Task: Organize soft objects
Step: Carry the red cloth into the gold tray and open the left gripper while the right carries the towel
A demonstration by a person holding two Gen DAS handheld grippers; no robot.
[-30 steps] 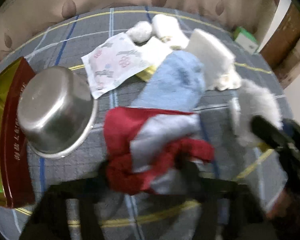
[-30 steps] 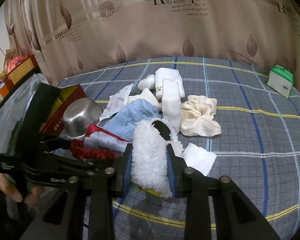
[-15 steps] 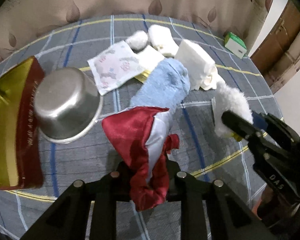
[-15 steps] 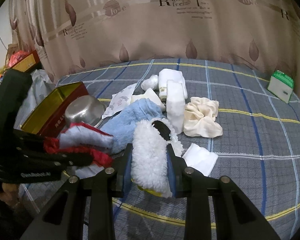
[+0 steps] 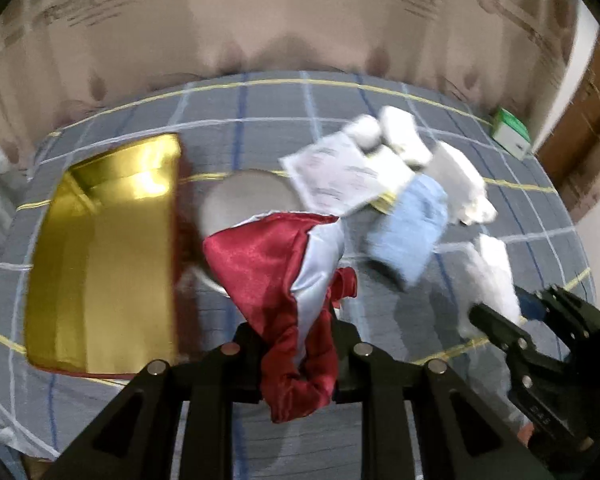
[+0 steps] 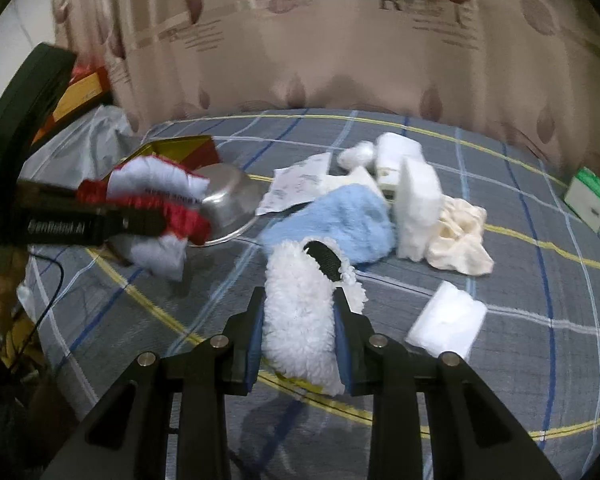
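We grip red satin cloth (image 5: 284, 280) in left gripper (image 5: 296, 344), fleecy white pad (image 6: 300, 312) in right gripper (image 6: 300, 344); both clamped, lifted; gold box (image 5: 100, 260) empty; blue towel (image 6: 340, 220), rest unsorted

On the bed (image 6: 540, 380), a tin box (image 5: 100, 260) lies far left, a metal bowl (image 6: 228, 204) just right of it. Right of the bowl sits a towel (image 6: 340, 220), a sponge block (image 6: 416, 208) and crumpled cloth (image 6: 460, 236) beyond. A small carton (image 6: 588, 200) stands far right.
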